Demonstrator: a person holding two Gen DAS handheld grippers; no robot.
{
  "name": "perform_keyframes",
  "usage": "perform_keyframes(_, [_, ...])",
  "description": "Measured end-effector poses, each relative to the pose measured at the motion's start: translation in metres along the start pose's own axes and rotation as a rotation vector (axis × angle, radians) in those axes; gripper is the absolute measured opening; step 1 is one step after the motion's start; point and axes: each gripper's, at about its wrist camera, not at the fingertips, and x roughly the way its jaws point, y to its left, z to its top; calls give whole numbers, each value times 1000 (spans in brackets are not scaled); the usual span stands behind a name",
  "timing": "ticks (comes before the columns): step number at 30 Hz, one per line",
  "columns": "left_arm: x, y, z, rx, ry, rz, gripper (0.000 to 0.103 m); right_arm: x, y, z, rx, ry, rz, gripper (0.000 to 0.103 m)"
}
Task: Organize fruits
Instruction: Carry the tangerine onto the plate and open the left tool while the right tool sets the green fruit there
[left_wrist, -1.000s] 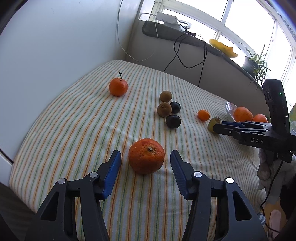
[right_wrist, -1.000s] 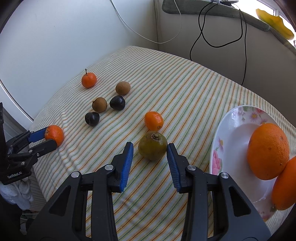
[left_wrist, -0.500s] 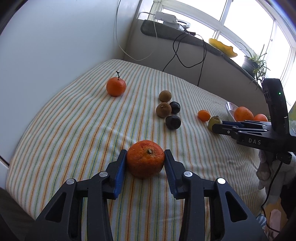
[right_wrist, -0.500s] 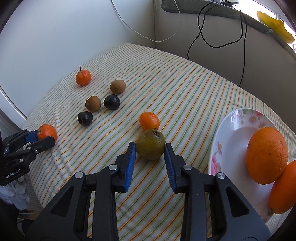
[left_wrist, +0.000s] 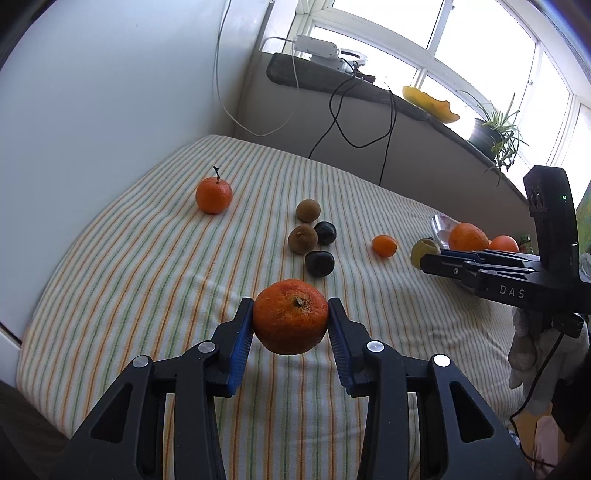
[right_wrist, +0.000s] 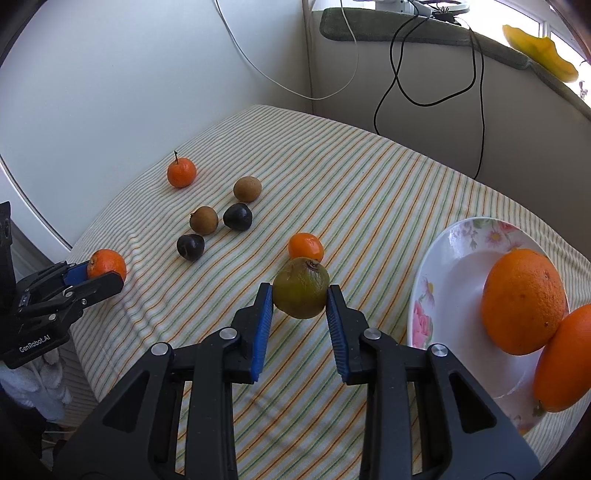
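Left gripper (left_wrist: 290, 323): clamped on the rough orange mandarin (left_wrist: 290, 320); both blue pads are pressed against its sides, where a second ago the jaws stood wide apart around it.
Right gripper (right_wrist: 300, 304): closed on the greenish-brown fruit (right_wrist: 301, 288); a second ago a gap was seen on either side of the fruit, and now the pads are set against it.
What has changed: both grasps have been completed at nearly the same time, while neither hand has been shifted noticeably across the cloth.
Held fruits: the mandarin is seen near the front edge of the striped tablecloth (left_wrist: 147, 258); the greenish fruit is seen just in front of a small orange (right_wrist: 306, 246) and not far from the plate. Whether either is already lifted clear of the cloth cannot be told.
Plate (right_wrist: 454, 266): a floral white dish at the right, in which two large oranges (right_wrist: 524, 301) are already lying.
Still loose: a stemmed mandarin (left_wrist: 214, 195) toward the far left, and a cluster of two brown and two dark fruits (left_wrist: 312, 236) in the middle.
Meaning for the task: picking is judged done for these two; carrying, probably to the plate, is judged the next step, with five or six fruits left to be sorted.
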Motion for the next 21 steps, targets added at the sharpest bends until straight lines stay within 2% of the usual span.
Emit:
perform_keyframes(9, [9,-32,15,48,-16,-71,38,-38,-15,-10,37,-49,5,30])
perform_keyframes(21, [35,-92,36,149,-14,-171,38,-79,-58,-32,122,-94,-47,30])
